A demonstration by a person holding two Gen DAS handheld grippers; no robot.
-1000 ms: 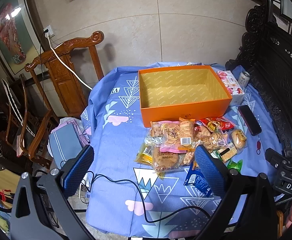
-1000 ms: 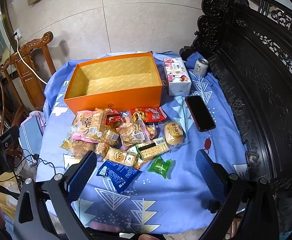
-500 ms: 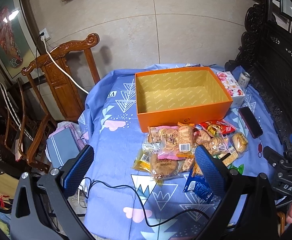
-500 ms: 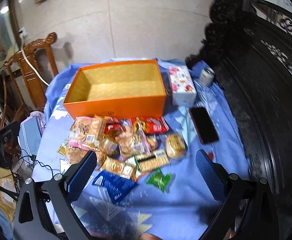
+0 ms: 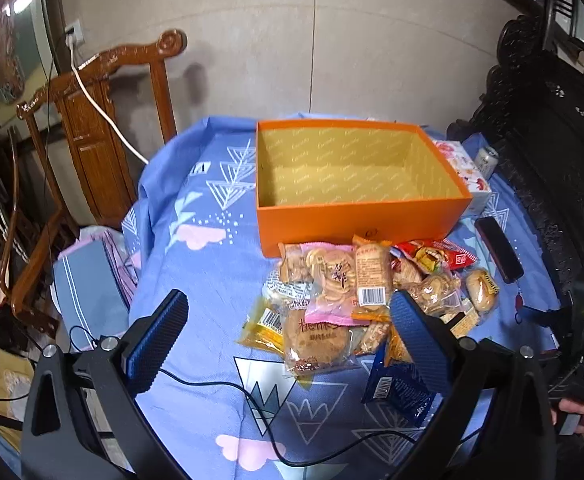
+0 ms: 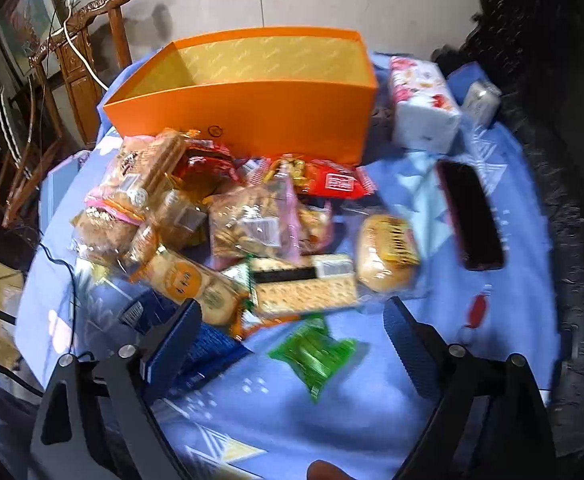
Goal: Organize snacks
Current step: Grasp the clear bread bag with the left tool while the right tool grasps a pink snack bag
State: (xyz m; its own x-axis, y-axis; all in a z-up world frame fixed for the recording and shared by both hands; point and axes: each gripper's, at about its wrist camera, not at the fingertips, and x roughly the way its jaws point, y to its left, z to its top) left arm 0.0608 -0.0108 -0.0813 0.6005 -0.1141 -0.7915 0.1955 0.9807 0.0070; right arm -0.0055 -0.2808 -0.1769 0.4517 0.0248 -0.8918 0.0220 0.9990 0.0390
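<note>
An empty orange box [image 5: 364, 216] [image 6: 252, 116] stands at the back of the blue cloth. In front of it lies a heap of wrapped snacks [image 5: 352, 292] [image 6: 232, 220]. My left gripper [image 5: 288, 344] hovers open above the heap's near left side, holding nothing. A blue packet [image 5: 400, 390] lies by its right finger. My right gripper [image 6: 292, 344] hangs low over the near edge of the heap. Its jaws are closing, and a green packet [image 6: 312, 354] lies on the cloth between them, untouched. A wrapped bun [image 6: 386, 252] sits just beyond.
A dark phone [image 6: 472, 216] with a red tag lies right of the heap. A tissue pack [image 6: 424, 104] and a can [image 6: 482, 98] stand behind it. Carved dark furniture [image 5: 552, 160] borders the right side. A wooden chair [image 5: 92, 120] stands at left. A black cable [image 5: 212, 384] crosses the near cloth.
Both grippers have come down toward the table. The right one dropped more, so the snacks loom larger and the green packet now lies between its fingers, which stand slightly narrower.
</note>
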